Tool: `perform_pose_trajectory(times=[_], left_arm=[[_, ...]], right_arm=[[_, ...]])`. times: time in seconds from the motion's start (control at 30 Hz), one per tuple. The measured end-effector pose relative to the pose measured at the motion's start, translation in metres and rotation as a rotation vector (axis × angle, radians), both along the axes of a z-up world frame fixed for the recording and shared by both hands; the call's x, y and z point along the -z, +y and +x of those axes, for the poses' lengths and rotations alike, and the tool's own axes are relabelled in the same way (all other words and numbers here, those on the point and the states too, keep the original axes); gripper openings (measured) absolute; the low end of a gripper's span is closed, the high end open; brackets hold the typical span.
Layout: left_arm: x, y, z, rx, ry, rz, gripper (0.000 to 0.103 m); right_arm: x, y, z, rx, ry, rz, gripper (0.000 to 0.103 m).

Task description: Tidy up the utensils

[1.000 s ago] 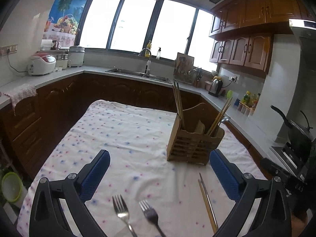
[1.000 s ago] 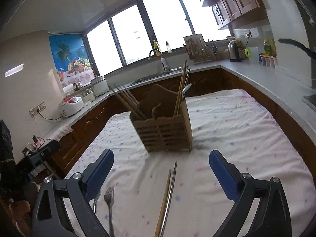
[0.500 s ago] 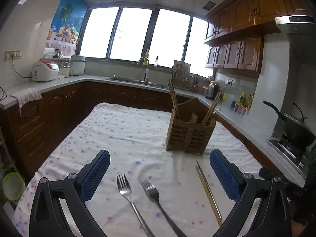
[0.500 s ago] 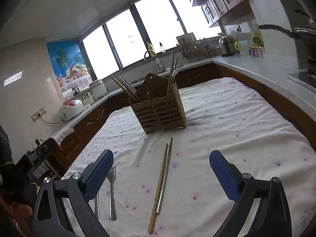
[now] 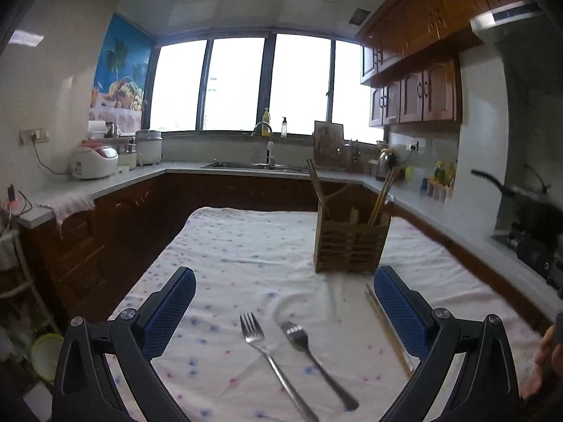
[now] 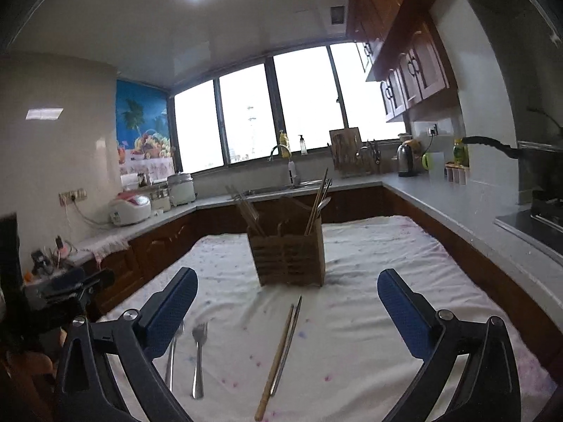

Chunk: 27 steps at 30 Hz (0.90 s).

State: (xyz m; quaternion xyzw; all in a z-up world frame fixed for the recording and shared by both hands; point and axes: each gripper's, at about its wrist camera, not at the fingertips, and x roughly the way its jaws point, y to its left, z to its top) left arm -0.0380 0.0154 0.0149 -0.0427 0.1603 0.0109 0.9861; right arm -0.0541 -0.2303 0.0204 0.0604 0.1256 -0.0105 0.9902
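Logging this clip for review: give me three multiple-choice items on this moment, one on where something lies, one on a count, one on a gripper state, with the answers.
1. Where do the loose chopsticks lie?
A. inside the sink
B. on the tablecloth, in front of the wooden holder
C. on the stove

2. How many forks lie on the cloth?
A. two
B. four
C. none

3. What is the state of the left gripper and the right gripper?
A. both shut on forks
B. one holds chopsticks
C. both open, holding nothing

Answers: 1 B, the pair lies on the cloth on the near side of the holder. 2 A, two forks lie side by side. 3 C, the blue pads stand wide apart with nothing between them.
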Motion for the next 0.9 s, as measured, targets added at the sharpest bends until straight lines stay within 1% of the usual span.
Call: perform_pose_trajectory(times=[0.07, 0.2, 0.33, 0.47, 0.9], left_arm=[[0.012, -0.008, -0.003, -0.001, 0.008, 0.019, 0.102], [0.033, -0.027, -0.007, -0.028, 0.021, 0.092, 0.102], [0.043, -0.038, -0.013, -0.022, 0.029, 0.12, 0.102], [0.042, -0.037, -0.015, -0.02, 0.035, 0.117, 0.102], [0.047, -0.029, -0.008, -0.039, 0.047, 0.109, 0.102]], right_arm=[[0.015, 0.007, 0.001, -0.012, 0.015, -0.015, 0.103], [0.038, 0.017, 0.003, -0.013, 0.05, -0.046, 0.103], [0.047, 0.018, 0.002, 0.007, 0.049, -0.071, 0.103], [0.048, 0.017, -0.001, 0.021, 0.039, -0.072, 0.103], [0.057, 0.009, 0.001, 0.036, 0.075, -0.05, 0.103]])
